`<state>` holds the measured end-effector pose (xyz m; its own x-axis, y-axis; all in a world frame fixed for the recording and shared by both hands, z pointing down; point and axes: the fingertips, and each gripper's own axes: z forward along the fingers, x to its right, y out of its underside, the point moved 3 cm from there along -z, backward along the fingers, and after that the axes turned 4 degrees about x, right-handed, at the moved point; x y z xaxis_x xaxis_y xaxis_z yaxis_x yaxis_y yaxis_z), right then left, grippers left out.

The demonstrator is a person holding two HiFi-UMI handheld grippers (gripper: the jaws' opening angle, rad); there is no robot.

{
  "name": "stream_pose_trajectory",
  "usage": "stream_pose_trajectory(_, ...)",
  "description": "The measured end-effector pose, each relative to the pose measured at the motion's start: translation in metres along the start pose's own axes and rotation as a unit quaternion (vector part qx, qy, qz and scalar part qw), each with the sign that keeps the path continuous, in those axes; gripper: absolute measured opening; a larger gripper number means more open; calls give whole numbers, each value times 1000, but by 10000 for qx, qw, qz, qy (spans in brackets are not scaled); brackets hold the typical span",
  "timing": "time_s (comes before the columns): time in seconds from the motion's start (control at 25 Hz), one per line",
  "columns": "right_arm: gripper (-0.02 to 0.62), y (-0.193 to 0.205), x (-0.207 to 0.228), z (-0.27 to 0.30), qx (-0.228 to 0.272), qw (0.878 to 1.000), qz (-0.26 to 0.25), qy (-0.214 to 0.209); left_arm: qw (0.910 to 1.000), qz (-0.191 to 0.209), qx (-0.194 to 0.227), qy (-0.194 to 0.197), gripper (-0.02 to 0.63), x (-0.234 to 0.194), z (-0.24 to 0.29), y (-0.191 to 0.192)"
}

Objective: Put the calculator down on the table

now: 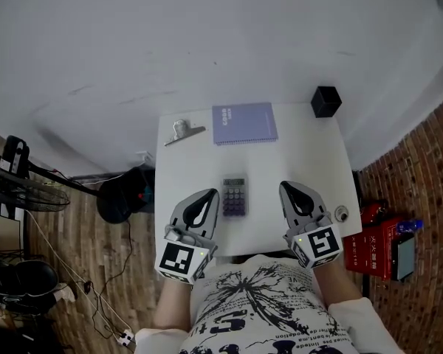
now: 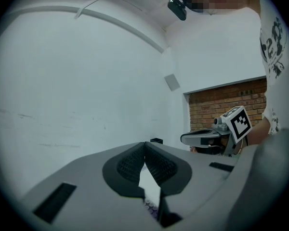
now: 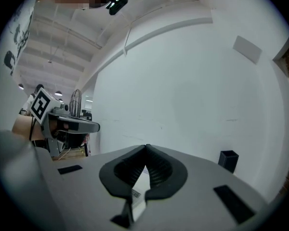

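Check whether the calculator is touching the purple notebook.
Apart. The head view shows a wide strip of bare table between the calculator and the notebook.

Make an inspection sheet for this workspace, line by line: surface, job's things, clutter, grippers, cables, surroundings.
Surface: white table.
Job's things: calculator lies flat on the table, between the grippers, held by neither.
Clutter: notebook, metal clip and black box along the far edge; small round thing at the right edge.
Grippers: left gripper shut, empty; right gripper shut, empty.
Cables: cables loose on the floor at left.
Surroundings: fan at left, red box at right, white wall ahead.
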<state>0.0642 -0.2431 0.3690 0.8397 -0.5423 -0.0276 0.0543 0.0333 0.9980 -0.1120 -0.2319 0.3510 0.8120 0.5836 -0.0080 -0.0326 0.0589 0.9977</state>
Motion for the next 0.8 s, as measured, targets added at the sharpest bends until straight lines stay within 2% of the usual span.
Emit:
stream_pose_trajectory(0.28, 14, 2, 7, 6, -63, 9999, -7, 136, 9999, -94, 72, 13, 14, -4, 6, -1)
stream_pose_trajectory(0.56, 14, 6, 6, 8, -118, 9997, -207, 70, 9999, -52, -68, -87, 14, -7, 10, 3)
stream_pose_trajectory(0.8, 14, -3, 9, 11, 104, 9991, -417, 53, 9998, -75, -37, -161, 14, -9, 17, 3)
